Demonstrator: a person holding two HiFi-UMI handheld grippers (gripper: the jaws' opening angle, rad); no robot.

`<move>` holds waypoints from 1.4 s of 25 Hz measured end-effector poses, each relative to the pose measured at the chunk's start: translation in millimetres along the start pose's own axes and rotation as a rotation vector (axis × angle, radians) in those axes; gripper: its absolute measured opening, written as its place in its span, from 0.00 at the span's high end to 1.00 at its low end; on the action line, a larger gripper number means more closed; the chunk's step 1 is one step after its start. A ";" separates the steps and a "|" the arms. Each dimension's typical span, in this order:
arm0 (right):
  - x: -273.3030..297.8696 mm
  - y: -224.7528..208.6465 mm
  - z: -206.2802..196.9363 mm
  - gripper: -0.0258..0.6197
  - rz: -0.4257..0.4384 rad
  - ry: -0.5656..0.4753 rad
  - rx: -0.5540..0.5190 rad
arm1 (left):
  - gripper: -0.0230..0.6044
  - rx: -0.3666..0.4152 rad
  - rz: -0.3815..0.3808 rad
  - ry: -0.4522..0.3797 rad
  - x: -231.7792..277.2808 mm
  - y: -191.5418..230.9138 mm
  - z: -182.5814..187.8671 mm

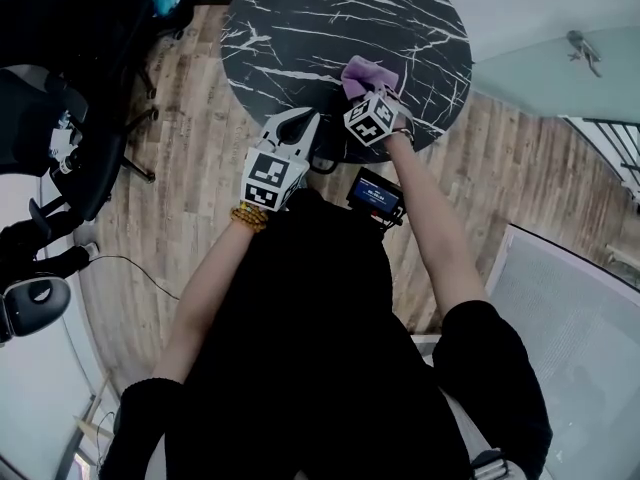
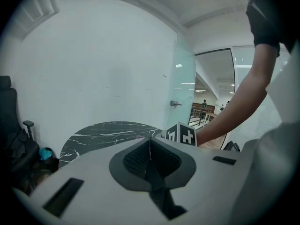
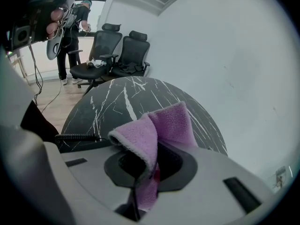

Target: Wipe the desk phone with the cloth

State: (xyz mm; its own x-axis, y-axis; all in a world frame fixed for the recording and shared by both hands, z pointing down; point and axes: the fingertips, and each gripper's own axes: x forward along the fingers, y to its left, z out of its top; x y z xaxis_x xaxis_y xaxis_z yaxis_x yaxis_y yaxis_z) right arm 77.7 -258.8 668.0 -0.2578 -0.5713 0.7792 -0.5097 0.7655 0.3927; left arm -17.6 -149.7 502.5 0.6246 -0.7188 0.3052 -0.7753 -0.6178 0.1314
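1. Head view: the person is standing over a round black marble table (image 1: 300,28), looking steeply down.
   - The left gripper (image 1: 298,120) is hovering at the table's near edge.
   - The right gripper (image 1: 362,90) is reaching just beside it, over the tabletop.
   - The purple cloth (image 1: 365,73) is bunching up at the right gripper's tip.
   - A dark shape (image 1: 330,146) is sitting between the two grippers at the table edge. It is too dark to confirm as the desk phone.
2. Left gripper view: the left gripper (image 2: 150,142) is pointing across the table (image 2: 103,132).
   - Its jaws are pressing together with nothing between them.
   - The right gripper's marker cube (image 2: 182,135) is showing just past them.
3. Right gripper view: the right gripper (image 3: 151,165) is clamping its jaws on the cloth (image 3: 161,128).
   - The cloth is folding up and over the jaw tips, above the table (image 3: 117,102).
   - A coiled cord (image 3: 75,136) is lying at the table's near edge, to the left.
   - Office chairs (image 3: 112,50) are standing beyond the table.
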 end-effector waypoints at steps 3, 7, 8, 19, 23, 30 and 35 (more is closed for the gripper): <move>0.4 1.5 -0.3 0.87 -0.006 -0.003 0.013 | 0.94 -0.004 0.000 0.003 -0.1 -0.6 -2.2; -0.8 6.5 -2.2 0.87 -0.004 -0.007 0.031 | 0.94 -0.002 0.002 0.001 -0.9 -1.7 -2.0; -1.0 8.8 -2.9 0.87 -0.003 -0.009 0.036 | 0.94 -0.002 0.004 0.000 -1.1 -1.7 -1.7; -4.9 32.2 -9.3 0.87 0.030 -0.020 0.053 | 0.94 -0.001 0.007 0.003 -4.1 -5.2 -3.4; -4.9 39.4 -12.1 0.87 0.042 -0.023 0.056 | 0.94 -0.004 0.009 0.002 -4.0 -5.9 -4.2; -5.9 43.8 -13.1 0.87 0.056 -0.019 0.058 | 0.94 -0.004 -0.001 0.001 0.0 -9.4 -3.1; -7.4 55.1 -14.9 0.87 0.082 -0.022 0.085 | 0.94 -0.007 -0.007 0.004 1.5 -10.9 -4.5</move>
State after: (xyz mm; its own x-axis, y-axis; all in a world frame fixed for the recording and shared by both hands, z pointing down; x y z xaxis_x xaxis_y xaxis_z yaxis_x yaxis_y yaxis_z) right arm 63.8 -208.0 691.2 -0.3193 -0.5147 0.7957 -0.5534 0.7829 0.2843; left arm -8.6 -142.6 505.8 0.6296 -0.7134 0.3078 -0.7716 -0.6204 0.1405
